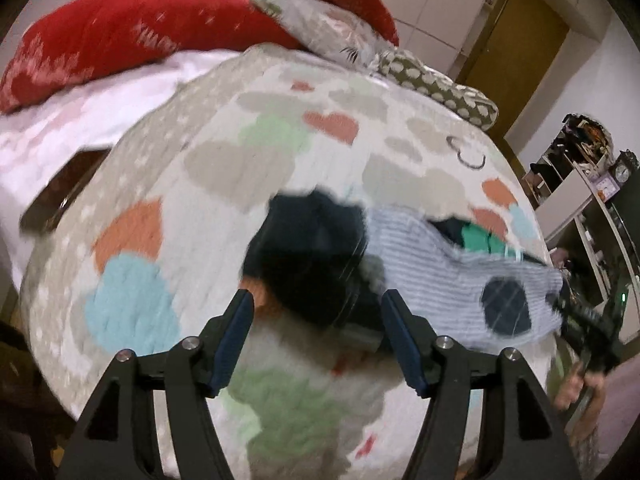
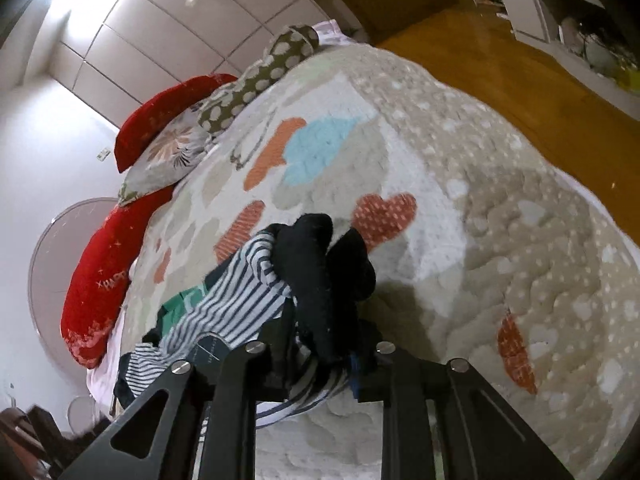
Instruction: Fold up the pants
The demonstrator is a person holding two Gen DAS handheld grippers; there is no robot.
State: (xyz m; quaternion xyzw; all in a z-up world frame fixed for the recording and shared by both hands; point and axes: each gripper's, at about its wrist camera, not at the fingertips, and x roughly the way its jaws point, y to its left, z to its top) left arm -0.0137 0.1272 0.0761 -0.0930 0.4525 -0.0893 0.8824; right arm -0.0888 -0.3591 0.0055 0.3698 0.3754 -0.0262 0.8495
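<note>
Right gripper (image 2: 320,364) is clamped on the bunched striped pants (image 2: 240,300), a dark fold (image 2: 320,272) draped over its fingers, low over the heart-patterned quilt (image 2: 500,240). Left gripper (image 1: 318,320) hangs unclenched, holding nothing. My call: grab the far edge before lifting and pull taut. The heap's long axis seems to run between the grippers; orientation otherwise unreadable.

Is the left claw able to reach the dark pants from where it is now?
Probably yes. The left claw is open and empty, and the dark pants lie just ahead of its fingertips on the quilt, with nothing between.
</note>
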